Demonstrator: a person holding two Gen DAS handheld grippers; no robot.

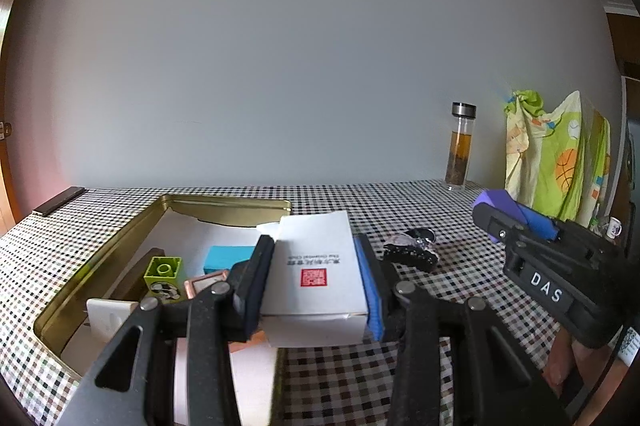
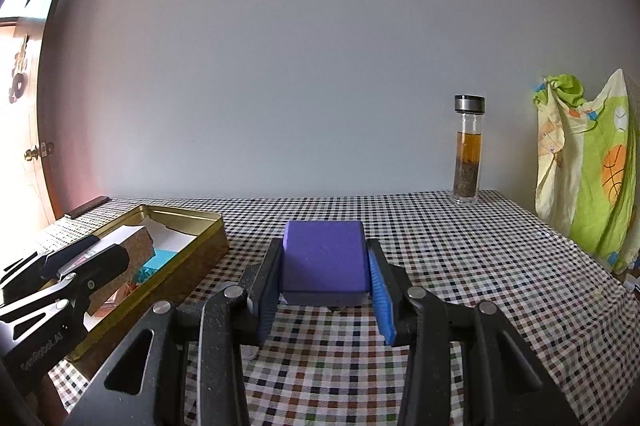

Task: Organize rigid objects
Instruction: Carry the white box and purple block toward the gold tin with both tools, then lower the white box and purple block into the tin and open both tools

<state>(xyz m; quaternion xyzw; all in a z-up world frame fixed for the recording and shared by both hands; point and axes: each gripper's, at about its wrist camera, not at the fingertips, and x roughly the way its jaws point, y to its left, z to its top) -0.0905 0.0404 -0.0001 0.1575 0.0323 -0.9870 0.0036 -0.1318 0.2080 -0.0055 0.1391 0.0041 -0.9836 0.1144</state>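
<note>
1. Two boxes are held: a white box [image 1: 320, 274], clamped in the left gripper [image 1: 316, 286] at the right rim of the gold tin [image 1: 100, 262].
2. A purple block [image 2: 324, 262] sits gripped in the right gripper [image 2: 324, 290] above the checkered counter [image 2: 480, 266].
3. Inside the tin lie a green brick [image 1: 162, 272] and a teal block [image 1: 226, 258].

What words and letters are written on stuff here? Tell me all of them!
"DAS": white letters on the black right gripper, which holds a purple block.
Red square stamp and small black print on the white cardboard box, held upside down in the left gripper: too small to read.
Pale lettering on the left gripper's black body, seen from the right wrist: too blurred to read.
</note>
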